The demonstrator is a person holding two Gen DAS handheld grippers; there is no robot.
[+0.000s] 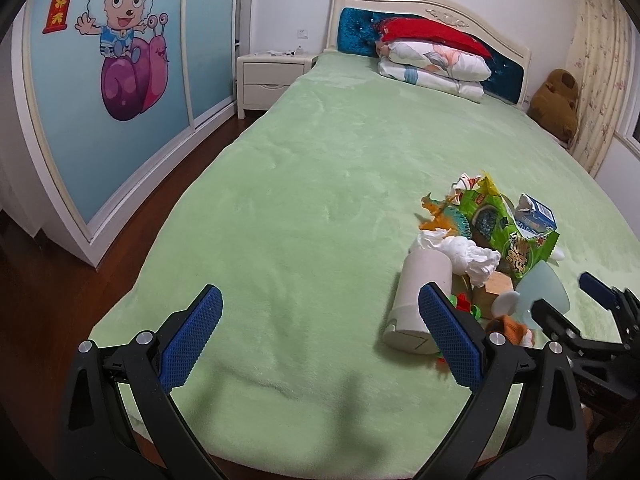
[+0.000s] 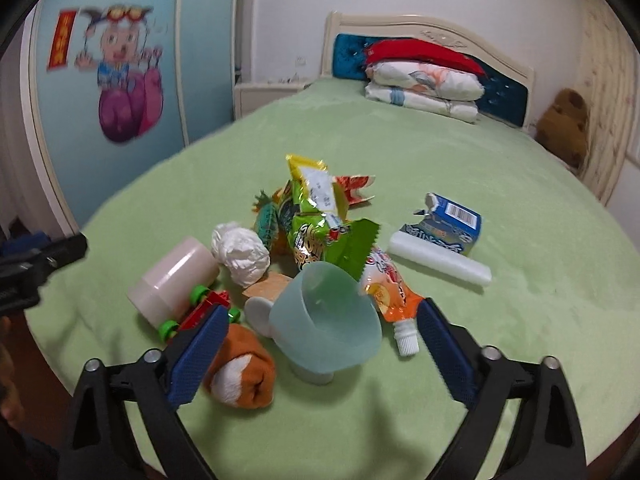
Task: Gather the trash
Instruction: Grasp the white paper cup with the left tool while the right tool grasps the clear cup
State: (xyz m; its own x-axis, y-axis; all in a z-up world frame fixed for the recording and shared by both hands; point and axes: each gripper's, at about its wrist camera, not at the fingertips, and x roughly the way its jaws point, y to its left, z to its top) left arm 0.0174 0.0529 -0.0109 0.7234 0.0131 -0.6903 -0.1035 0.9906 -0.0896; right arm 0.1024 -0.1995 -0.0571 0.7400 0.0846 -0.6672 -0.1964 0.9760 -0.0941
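I have both grippers angled down over the near edge of the bed (image 1: 304,184), which carries everything. My left gripper (image 1: 320,340) hangs over bare green cover left of the pile, its blue pads spread wide with nothing between them; its right finger (image 1: 448,336) overlaps the white cylindrical container (image 1: 420,288) in that view, though I cannot tell if they touch. My right gripper (image 2: 320,340) sits over the pile's near side, jaws apart and gripping nothing, with the pale blue cup (image 2: 326,320) and the orange plush toy (image 2: 240,372) lying between the fingers, untouched as far as I can see.

The trash lies toward the bed's right side, near the foot. The green snack wrapper (image 2: 320,240) runs lengthwise away from me toward the headboard, its torn yellow end farthest. The crumpled tissue (image 2: 240,252) sits just left of it, beside the container. The torn blue carton (image 2: 448,220) lies to the right, long axis across the bed, with a white tube-shaped roll (image 2: 440,262) along its near side. The orange drink pouch (image 2: 390,292) points its white cap toward me.

Only the right wrist view shows the pouch, the roll and the red toy car (image 2: 200,312) clearly; the left wrist view shows the nightstand (image 1: 272,76) sharply and my right gripper (image 1: 572,304) from the side.
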